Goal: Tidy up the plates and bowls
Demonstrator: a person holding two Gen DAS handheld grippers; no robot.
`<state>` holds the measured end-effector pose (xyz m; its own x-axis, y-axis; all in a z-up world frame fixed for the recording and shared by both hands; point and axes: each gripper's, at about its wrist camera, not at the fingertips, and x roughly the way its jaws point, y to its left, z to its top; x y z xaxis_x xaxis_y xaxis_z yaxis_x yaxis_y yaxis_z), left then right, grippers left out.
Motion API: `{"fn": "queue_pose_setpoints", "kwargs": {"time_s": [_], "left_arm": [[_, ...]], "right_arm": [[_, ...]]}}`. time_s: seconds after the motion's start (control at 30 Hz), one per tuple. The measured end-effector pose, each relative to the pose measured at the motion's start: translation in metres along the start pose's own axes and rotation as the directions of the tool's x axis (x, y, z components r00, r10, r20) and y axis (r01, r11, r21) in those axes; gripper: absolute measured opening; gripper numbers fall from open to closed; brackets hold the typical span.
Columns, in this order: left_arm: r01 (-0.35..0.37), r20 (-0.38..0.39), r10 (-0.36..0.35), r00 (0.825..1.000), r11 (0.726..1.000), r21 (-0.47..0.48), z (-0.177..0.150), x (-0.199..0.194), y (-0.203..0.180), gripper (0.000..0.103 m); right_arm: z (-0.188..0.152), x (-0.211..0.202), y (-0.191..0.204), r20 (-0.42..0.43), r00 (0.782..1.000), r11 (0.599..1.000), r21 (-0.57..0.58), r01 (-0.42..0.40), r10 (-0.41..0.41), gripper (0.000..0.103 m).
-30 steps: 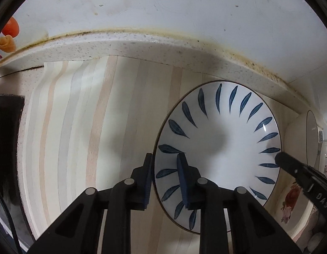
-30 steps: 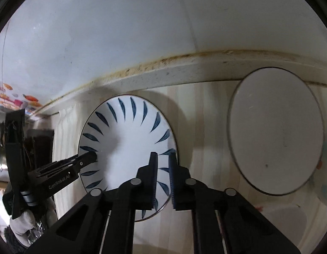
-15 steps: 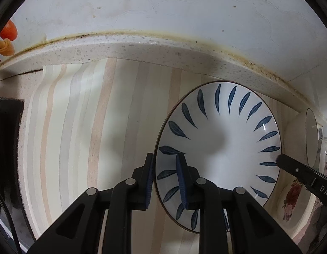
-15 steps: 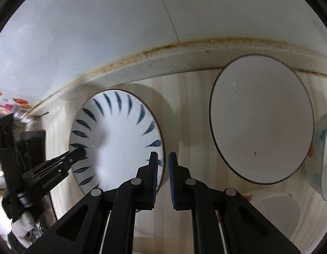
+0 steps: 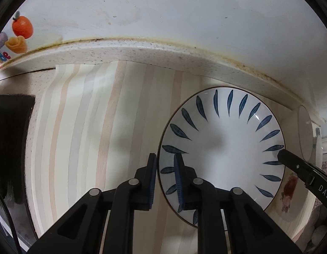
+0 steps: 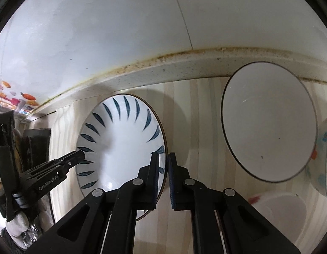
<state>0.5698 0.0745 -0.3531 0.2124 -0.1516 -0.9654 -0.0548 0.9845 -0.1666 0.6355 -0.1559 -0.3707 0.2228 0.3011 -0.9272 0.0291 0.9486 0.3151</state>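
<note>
A white plate with blue leaf marks (image 5: 224, 150) lies on the striped mat. My left gripper (image 5: 165, 176) is closed on its left rim, one finger inside and one outside. My right gripper (image 6: 163, 176) is closed on the same plate's (image 6: 121, 146) right rim. Each gripper shows in the other's view: the right one at the plate's right edge (image 5: 290, 160), the left one at its left edge (image 6: 64, 163). A plain white bowl (image 6: 269, 122) with a dark rim stands to the right.
The speckled counter ledge (image 5: 142, 50) and white wall run along the back. A bowl with coloured flowers (image 6: 326, 158) sits at the far right, a white dish (image 6: 279, 209) in front of it. A dark object (image 5: 8, 137) lies at the mat's left.
The right gripper has shifted right along the plate to its right rim, so the white bowl fills more of its view. The left gripper stays on the left rim.
</note>
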Motion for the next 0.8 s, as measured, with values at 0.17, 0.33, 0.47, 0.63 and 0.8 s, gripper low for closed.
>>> {"fn": "queue_pose_setpoints", "kwargs": {"time_s": [0.17,0.33,0.47,0.63,0.8], "left_arm": [[0.011,0.002,-0.011,1.0,1.0,-0.001,-0.019,-0.009,0.001,0.014],[0.031,0.023,-0.031,0.999,1.0,-0.007,-0.041,-0.027,0.008,0.014],[0.055,0.051,-0.055,0.997,0.998,0.0,-0.055,-0.052,0.005,0.014],[0.081,0.076,-0.082,0.994,0.997,0.019,-0.075,-0.082,-0.006,0.014],[0.084,0.095,-0.09,0.991,0.994,0.064,-0.111,-0.103,-0.02,0.014]], "right_arm": [[-0.012,-0.013,0.001,0.011,1.0,1.0,-0.011,0.0,0.0,0.01],[-0.026,-0.025,-0.001,0.019,1.0,1.0,-0.006,-0.007,0.007,0.01],[-0.041,-0.041,-0.001,0.041,0.999,1.0,-0.004,-0.022,0.022,0.01],[-0.073,-0.071,-0.005,0.066,0.997,0.999,-0.004,-0.045,0.045,0.01],[-0.115,-0.1,-0.012,0.075,0.996,0.998,-0.01,-0.055,0.055,0.01]]}}
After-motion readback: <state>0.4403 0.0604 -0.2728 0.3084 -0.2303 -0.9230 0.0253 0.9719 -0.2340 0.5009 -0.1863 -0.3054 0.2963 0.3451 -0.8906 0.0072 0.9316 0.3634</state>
